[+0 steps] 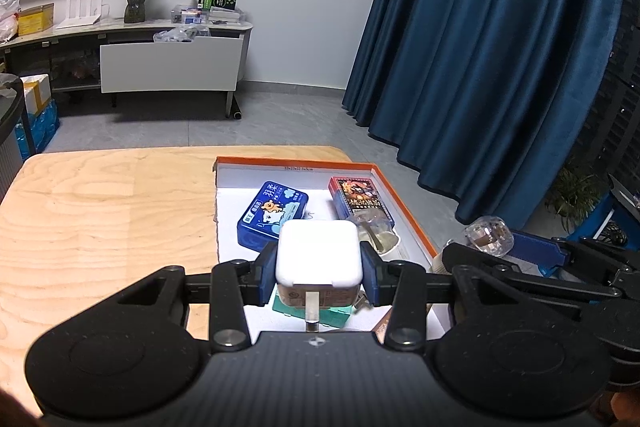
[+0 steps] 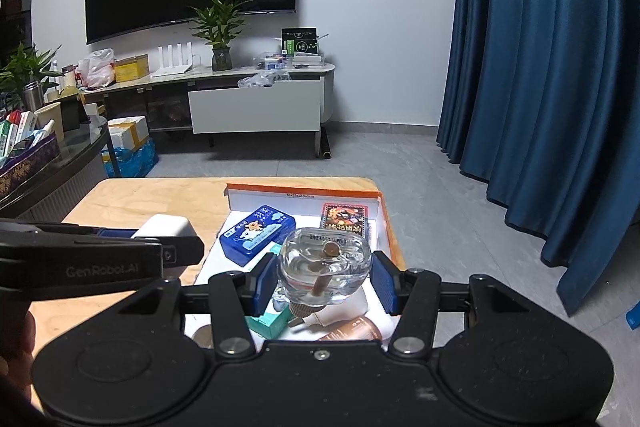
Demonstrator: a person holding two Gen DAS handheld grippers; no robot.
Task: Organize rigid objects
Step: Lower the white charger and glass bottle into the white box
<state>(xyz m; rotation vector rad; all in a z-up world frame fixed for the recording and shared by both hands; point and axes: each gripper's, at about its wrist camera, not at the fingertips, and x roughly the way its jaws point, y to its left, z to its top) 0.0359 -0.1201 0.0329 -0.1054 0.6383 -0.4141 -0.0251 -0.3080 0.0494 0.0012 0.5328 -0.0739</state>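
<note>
My left gripper (image 1: 319,269) is shut on a white plug adapter (image 1: 318,253), its metal prongs facing the camera, held over the near part of an orange-rimmed white box (image 1: 296,159). In the box lie a blue tin (image 1: 272,215), a red card pack (image 1: 360,197) and a teal carton (image 1: 312,311). My right gripper (image 2: 325,279) is shut on a clear glass bottle (image 2: 326,261) with a brown stopper, held above the same box (image 2: 304,189). That bottle (image 1: 490,235) shows at the right of the left wrist view. The adapter (image 2: 164,225) shows at the left of the right wrist view.
The box sits on the right half of a wooden table (image 1: 100,207). More small items, one copper-coloured (image 2: 352,333), lie in its near end. A blue curtain (image 1: 500,47) hangs to the right. A glass side table (image 2: 60,155) with clutter stands to the left.
</note>
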